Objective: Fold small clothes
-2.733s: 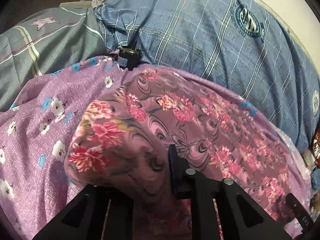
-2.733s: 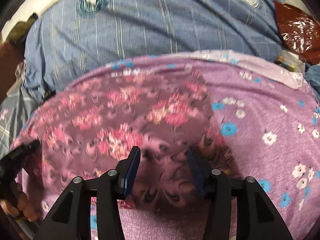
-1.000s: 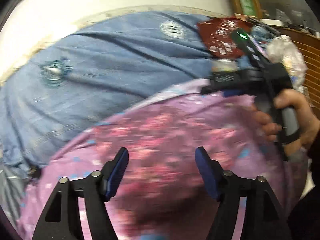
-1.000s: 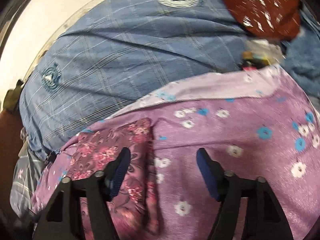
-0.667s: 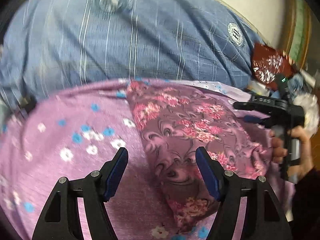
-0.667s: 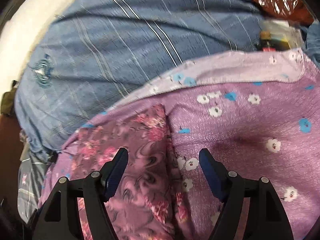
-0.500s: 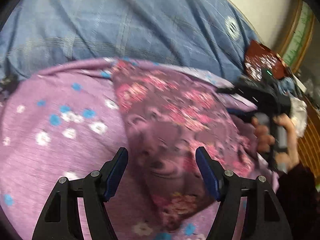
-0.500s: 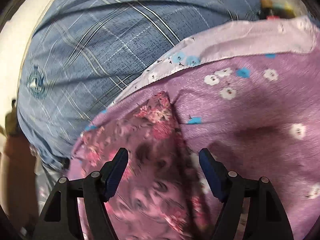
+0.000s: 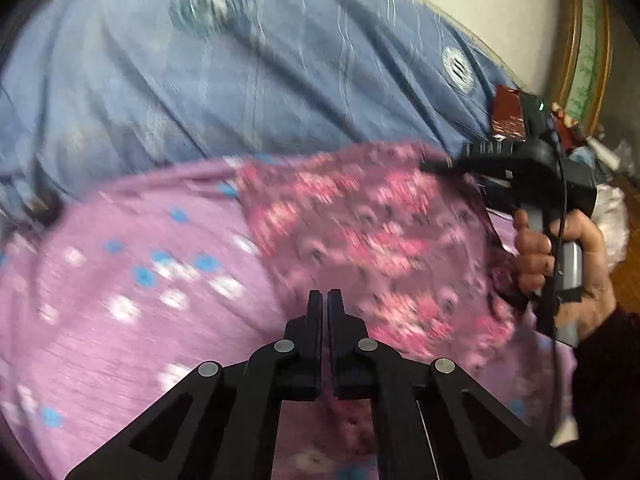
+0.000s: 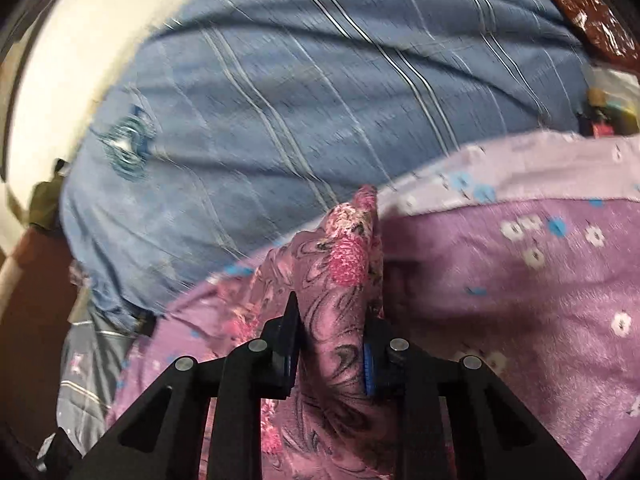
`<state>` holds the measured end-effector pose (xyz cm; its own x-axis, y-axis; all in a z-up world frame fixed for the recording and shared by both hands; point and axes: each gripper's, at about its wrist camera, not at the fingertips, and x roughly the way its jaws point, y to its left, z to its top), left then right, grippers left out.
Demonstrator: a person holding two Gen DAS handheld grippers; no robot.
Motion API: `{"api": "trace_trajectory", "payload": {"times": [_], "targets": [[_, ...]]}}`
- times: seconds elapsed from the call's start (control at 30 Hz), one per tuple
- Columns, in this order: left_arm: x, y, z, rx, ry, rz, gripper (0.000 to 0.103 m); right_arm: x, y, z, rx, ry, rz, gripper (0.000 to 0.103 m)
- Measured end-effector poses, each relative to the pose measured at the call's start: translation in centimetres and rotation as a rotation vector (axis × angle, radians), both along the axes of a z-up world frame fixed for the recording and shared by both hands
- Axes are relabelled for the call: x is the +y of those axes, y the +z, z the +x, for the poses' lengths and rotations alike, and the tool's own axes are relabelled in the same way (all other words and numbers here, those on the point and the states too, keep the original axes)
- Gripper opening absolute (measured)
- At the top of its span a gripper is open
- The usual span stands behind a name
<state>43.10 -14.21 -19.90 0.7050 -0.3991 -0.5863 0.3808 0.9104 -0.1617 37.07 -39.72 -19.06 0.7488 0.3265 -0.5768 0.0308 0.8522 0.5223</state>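
Nearest the left wrist camera, the left gripper (image 9: 325,300) has its jaws clenched together at the near edge of the pink floral garment (image 9: 360,236); whether any cloth is pinched between them cannot be told through the blur. In the right wrist view the right gripper (image 10: 330,332) has its jaws closed on a bunched fold of the pink floral garment (image 10: 340,280), which rises between them to a peak. The garment lies on a purple bedsheet with white and blue flowers (image 9: 120,280), spread across the bed. At the right of the left view, the person's right hand (image 9: 560,260) grips the handle of the right gripper at the garment's far corner. Beyond the sheet lies a blue striped quilt (image 9: 240,80), with a dark red packet (image 10: 588,12) at its right end.
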Motion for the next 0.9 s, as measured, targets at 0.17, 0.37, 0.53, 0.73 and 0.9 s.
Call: {"api": "trace_trajectory", "payload": {"times": [0.17,0.37,0.53,0.73,0.9], "targets": [[-0.9,-1.9,0.2,0.074,0.0,0.078,0.006,-0.4,-5.9,2.6,0.221,-0.036,-0.017,0.04],[-1.7,0.4,-0.3,0.024,-0.004,-0.018,0.037,-1.6,-4.4,1.9,0.243,-0.065,-0.011,0.058],[-2.2,2.0,-1.2,-0.057,0.004,-0.05,0.055,0.0,0.5,-1.1,0.072,-0.024,-0.119,0.054],[-6.2,-2.8,-0.1,0.141,-0.03,0.194,0.055,1.9,-0.7,-2.0,0.127,0.084,-0.166,0.025],[-5.7,-3.5,0.8,0.236,-0.018,0.145,0.055,1.2,-4.9,-2.4,0.273,0.081,-0.131,0.021]]}}
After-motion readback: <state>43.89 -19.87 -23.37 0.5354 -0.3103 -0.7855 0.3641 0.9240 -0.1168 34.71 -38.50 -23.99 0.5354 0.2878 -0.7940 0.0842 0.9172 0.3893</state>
